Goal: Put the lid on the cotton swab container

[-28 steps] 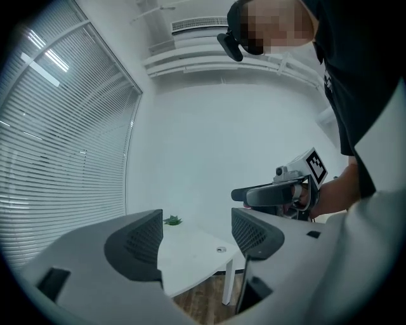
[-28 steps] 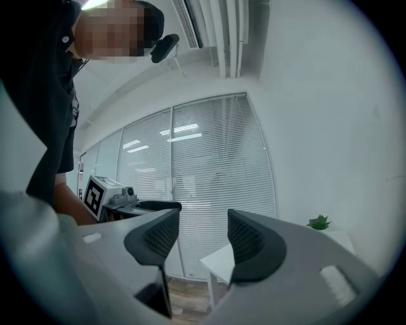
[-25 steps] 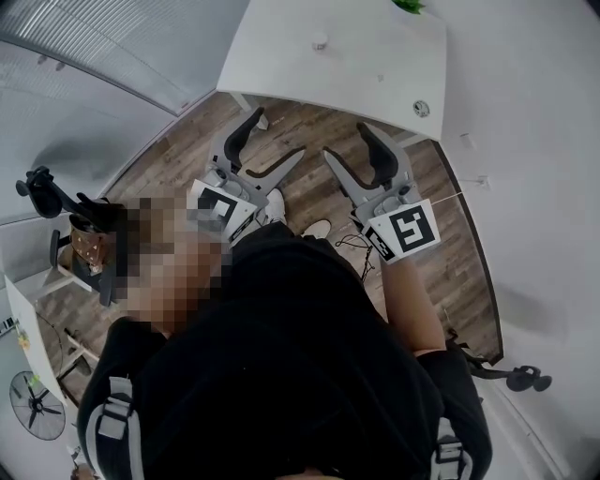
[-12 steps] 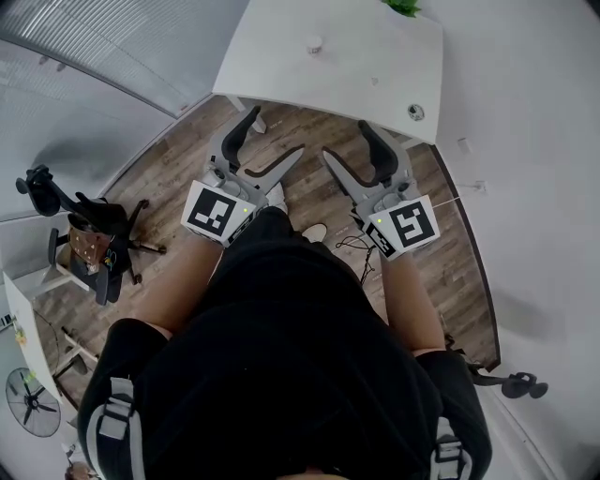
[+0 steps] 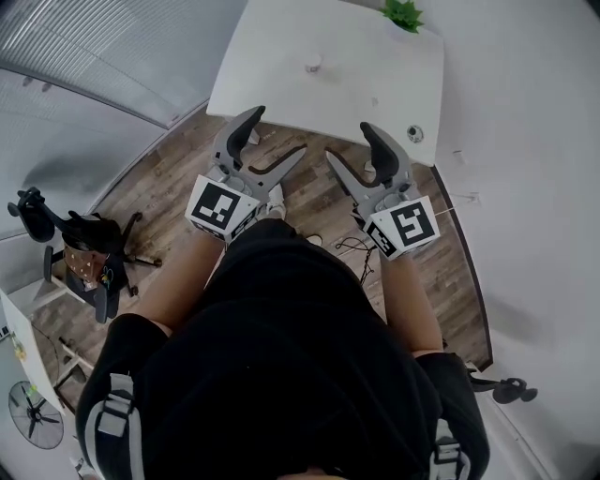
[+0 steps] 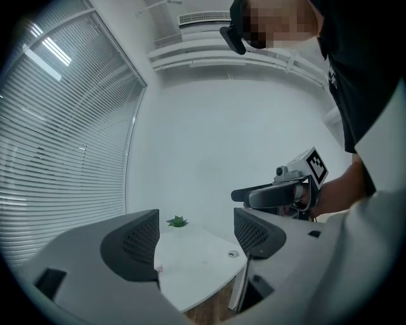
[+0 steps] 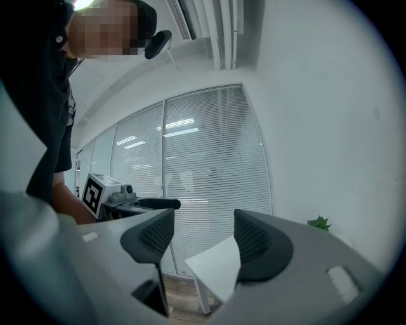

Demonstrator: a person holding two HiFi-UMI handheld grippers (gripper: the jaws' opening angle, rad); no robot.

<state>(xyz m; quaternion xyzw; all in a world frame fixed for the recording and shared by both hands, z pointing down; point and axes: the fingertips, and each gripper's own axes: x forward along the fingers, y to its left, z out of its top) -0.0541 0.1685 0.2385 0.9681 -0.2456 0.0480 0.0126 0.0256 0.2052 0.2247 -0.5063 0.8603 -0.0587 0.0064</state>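
On the white table (image 5: pixel 281 66) stands a small pale round object (image 5: pixel 314 64), too small to identify as the cotton swab container. A tinier speck (image 5: pixel 374 101) lies nearer me. My left gripper (image 5: pixel 266 146) is held open over the wooden floor just short of the table's near edge, with nothing between its jaws. My right gripper (image 5: pixel 362 161) hangs beside it, also open and empty; its jaws have just opened a little wider. In the left gripper view the left gripper (image 6: pixel 193 238) frames the table (image 6: pixel 196 270). The right gripper (image 7: pixel 203 240) frames the table's corner (image 7: pixel 219 266).
A green plant (image 5: pixel 405 13) sits at the table's far edge, and a round cable grommet (image 5: pixel 415 134) is near its right corner. Window blinds (image 6: pixel 57 159) run along the left. An office chair (image 5: pixel 80 253) stands behind me on the left, and a cable (image 5: pixel 352 246) lies on the floor.
Both grippers have moved forward toward the table, side by side. The table's near edge now lies just past the fingertips.
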